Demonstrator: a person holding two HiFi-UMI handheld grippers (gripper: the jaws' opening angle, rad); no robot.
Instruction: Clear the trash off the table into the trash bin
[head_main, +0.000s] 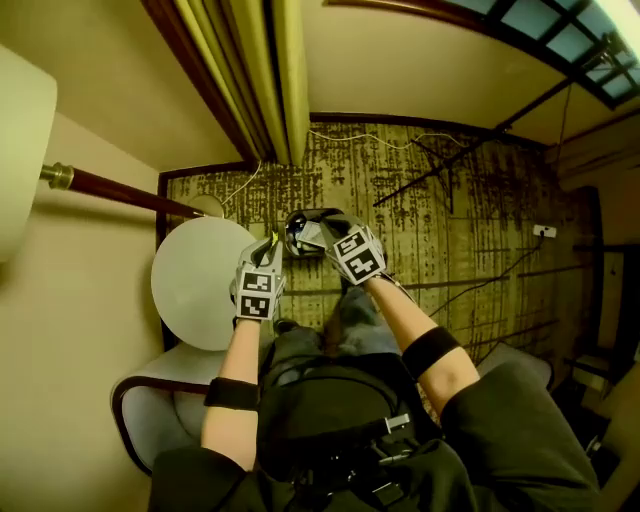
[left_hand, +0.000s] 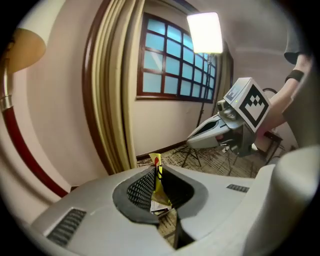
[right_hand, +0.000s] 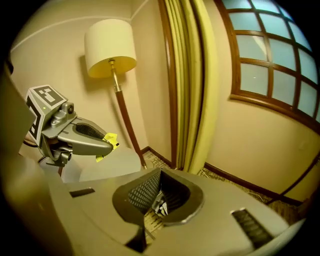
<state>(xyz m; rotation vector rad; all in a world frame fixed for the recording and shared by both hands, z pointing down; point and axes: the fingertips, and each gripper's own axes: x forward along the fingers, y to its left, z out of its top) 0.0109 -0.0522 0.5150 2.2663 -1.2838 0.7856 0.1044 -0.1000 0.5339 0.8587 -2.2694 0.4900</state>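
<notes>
**Both hands loaded, trash off the table**

The yellow wrapper (left_hand: 158, 176) is pinched upright in the left gripper (right_hand: 110, 146), jaws nearly together on it, with a printed edge poking out at the bottom. Over on the other side, a small pale scrap (right_hand: 160, 204) sits deep between the jaws of the right gripper (left_hand: 192, 139), which are clamped right down on it. So that's two pieces of trash, one per hand, both held up in the air in front of the person.

The round white table (head_main: 190, 290) lies just left of the left gripper, and its top shows bare from the head view. The armchair (head_main: 150, 410) is at its near side, with the floor lamp (right_hand: 110, 46) and the curtain (head_main: 262, 80) beyond. Patterned carpet (head_main: 450, 220) stretches away to the right.

The bin? I can't pick it out for certain in any view.

This looks like the carry to the bin. To do it well, hold both pinches firm, since these pieces are light and could slip or flutter. Bring the tips right over the opening before letting go, and release one hand at a time, checking that nothing clings to the pads.
</notes>
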